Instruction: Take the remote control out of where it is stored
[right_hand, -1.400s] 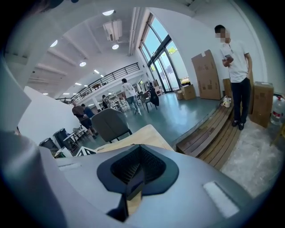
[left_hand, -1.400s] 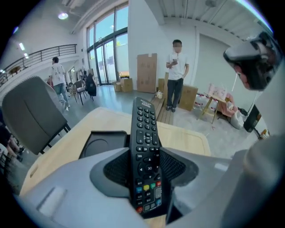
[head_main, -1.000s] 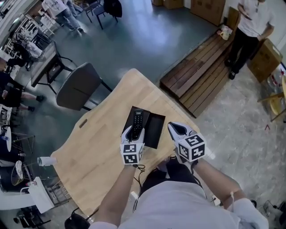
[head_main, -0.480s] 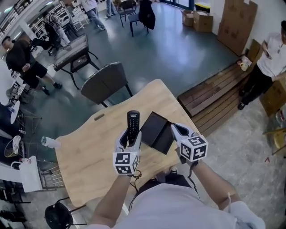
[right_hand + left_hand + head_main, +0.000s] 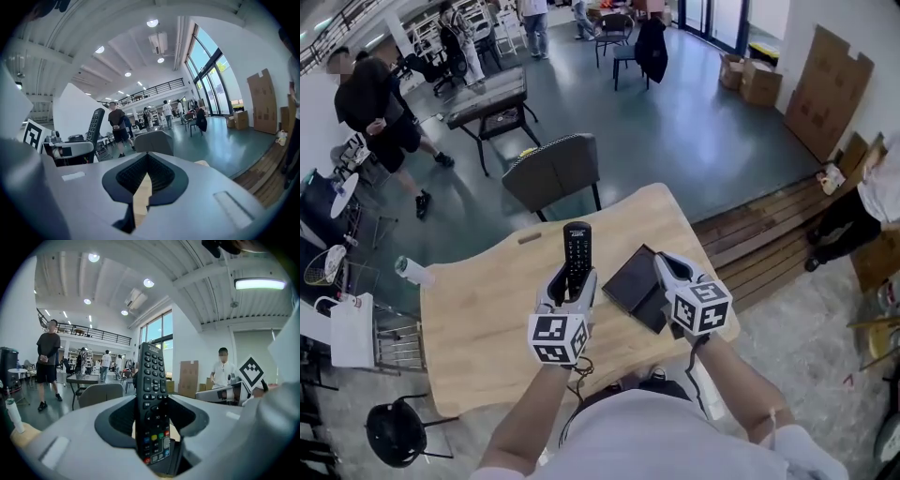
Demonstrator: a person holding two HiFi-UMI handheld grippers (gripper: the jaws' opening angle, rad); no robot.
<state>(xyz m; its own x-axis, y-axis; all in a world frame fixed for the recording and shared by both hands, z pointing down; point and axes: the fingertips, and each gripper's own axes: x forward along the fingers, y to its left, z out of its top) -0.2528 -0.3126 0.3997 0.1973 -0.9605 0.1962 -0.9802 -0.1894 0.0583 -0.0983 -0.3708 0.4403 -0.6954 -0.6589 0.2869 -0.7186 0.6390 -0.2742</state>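
A black remote control [image 5: 577, 248] stands upright above the wooden table [image 5: 487, 309], its lower end clamped in my left gripper [image 5: 571, 278]. In the left gripper view the remote [image 5: 151, 390] fills the middle, button side toward the camera, with the left gripper [image 5: 152, 427] shut on its lower half. The open black case [image 5: 637, 286] lies flat on the table, to the right of the remote. My right gripper [image 5: 672, 270] hovers over the case's right edge. In the right gripper view its jaws [image 5: 140, 187] stand closed to a thin slit with nothing between them.
A grey chair [image 5: 551, 173] stands at the table's far edge. A white bottle-like thing [image 5: 412, 272] lies at the table's left corner. A wooden platform [image 5: 769, 244] is on the floor to the right. People [image 5: 380, 103] stand at the back left.
The left gripper has lifted the remote out of the black case and carried it up and left. The right gripper stays beside the case. The head view has tilted up.
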